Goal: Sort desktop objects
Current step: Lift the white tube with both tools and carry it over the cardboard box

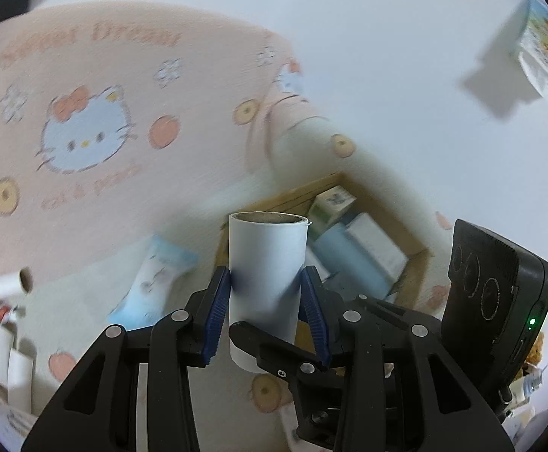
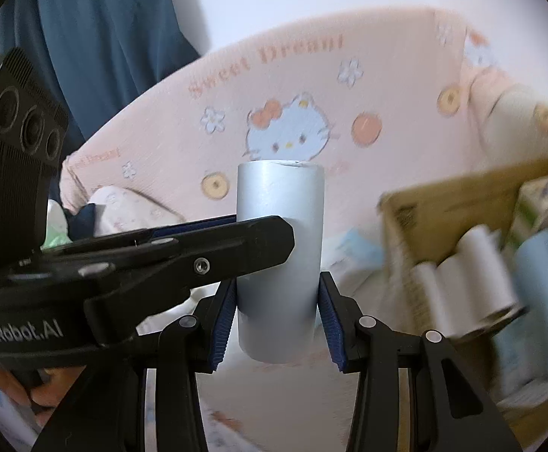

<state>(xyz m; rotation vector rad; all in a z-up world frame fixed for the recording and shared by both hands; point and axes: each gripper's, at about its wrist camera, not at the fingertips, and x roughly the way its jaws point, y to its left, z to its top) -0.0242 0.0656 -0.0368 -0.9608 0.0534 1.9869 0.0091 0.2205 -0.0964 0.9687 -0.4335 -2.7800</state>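
Both grippers hold one white paper roll with a cardboard core, upright above the pink cartoon-cat blanket. In the left wrist view my left gripper (image 1: 268, 282) has its blue pads against the roll (image 1: 268, 260), and a black finger (image 1: 274, 350) of the other gripper crosses in front. In the right wrist view my right gripper (image 2: 278, 293) is shut on the same roll (image 2: 279, 226), with the left gripper's finger (image 2: 198, 252) pressing it from the left. A cardboard box (image 1: 417, 263) of rolls and small cartons lies behind, also visible in the right wrist view (image 2: 443, 196).
A light blue packet (image 1: 153, 278) lies on the blanket left of the box. Several white rolls (image 1: 8, 354) lie at the left edge. A printed pouch (image 1: 543, 49) hangs on the white wall. A dark blue curtain (image 2: 104, 37) hangs at the back left.
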